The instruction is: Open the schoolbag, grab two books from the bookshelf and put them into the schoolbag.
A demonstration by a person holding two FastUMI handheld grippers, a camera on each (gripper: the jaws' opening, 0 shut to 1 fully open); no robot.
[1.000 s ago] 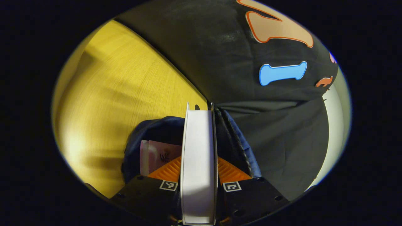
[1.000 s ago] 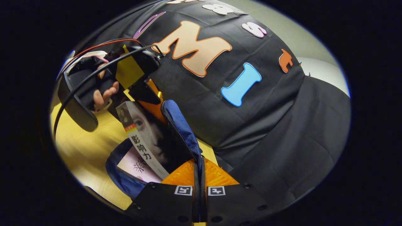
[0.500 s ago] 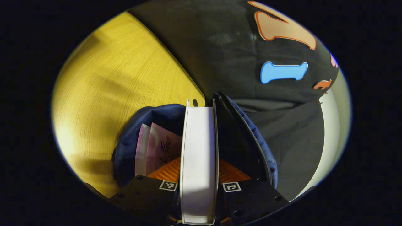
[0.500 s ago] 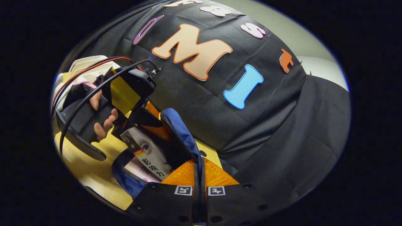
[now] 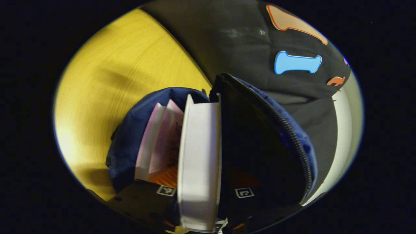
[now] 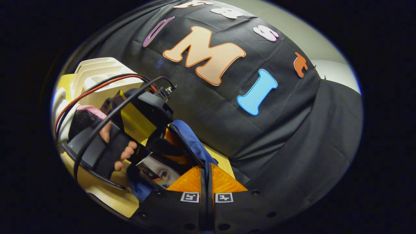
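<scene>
The navy schoolbag stands open on the yellow table, its zipper rim curving to the right. My left gripper is shut on a thick book, seen from its white page edge, sunk into the bag's mouth. A pink book sits inside just to its left. In the right gripper view, my right gripper is shut on the bag's blue zipper edge and holds it up. There the left gripper, held by a hand, pushes the book down into the bag.
A white bookshelf stands on the yellow table behind the left hand. Black and red cables loop from the left gripper. The black cloth wall hangs close behind the bag.
The left gripper has gone lower with the book, and the bag's rim now rises around it. The right gripper keeps hold of the zipper edge.
</scene>
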